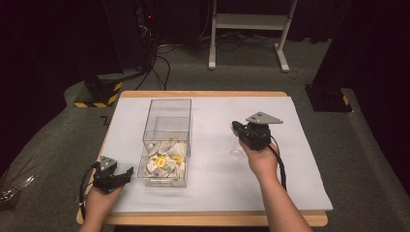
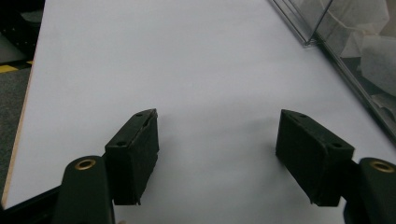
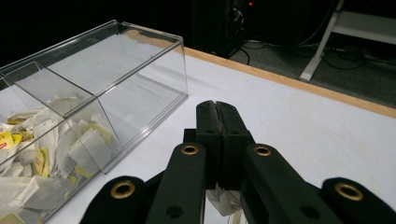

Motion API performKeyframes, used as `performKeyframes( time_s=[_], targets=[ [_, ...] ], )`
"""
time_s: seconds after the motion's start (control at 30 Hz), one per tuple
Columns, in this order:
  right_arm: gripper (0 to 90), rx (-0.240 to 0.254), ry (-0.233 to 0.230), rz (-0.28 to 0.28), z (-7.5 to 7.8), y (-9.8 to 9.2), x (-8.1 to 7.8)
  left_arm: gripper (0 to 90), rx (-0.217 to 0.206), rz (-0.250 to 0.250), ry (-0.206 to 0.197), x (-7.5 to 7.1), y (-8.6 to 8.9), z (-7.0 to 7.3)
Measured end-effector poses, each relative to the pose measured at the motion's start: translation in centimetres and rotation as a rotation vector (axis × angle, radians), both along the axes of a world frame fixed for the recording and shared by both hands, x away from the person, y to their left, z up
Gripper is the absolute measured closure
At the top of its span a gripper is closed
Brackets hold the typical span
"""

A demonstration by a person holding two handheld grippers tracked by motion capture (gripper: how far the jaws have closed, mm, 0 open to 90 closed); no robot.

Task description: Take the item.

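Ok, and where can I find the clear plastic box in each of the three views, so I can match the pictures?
High view: the clear box stands left of centre on the white sheet, lengthwise away from the person.
Left gripper view: its wall cuts across the upper right corner.
Right gripper view: it takes up the left half, ahead of the jaws.
Shared landmark: the tea bags heaped in one compartment.
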State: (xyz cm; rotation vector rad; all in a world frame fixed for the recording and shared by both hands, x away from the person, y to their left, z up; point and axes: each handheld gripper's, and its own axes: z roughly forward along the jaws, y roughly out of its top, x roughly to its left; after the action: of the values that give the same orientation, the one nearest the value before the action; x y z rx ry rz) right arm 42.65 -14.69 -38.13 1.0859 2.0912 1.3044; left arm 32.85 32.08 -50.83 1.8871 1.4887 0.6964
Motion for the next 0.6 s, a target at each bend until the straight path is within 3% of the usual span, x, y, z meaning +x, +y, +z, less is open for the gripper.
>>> performKeyframes(
  time_s=[0.23,0.6],
  targets=[
    [89.3,-0.005,0.035,-0.012,-1.4,-0.4,0.3,30.0,-0.001,0.000,0.000,0.0,0.0,0.0],
    [88.9,-0.012,0.055,-0.027,-2.9,-0.7,0.2,30.0,0.000,0.000,0.000,0.0,0.0,0.0]
  ],
)
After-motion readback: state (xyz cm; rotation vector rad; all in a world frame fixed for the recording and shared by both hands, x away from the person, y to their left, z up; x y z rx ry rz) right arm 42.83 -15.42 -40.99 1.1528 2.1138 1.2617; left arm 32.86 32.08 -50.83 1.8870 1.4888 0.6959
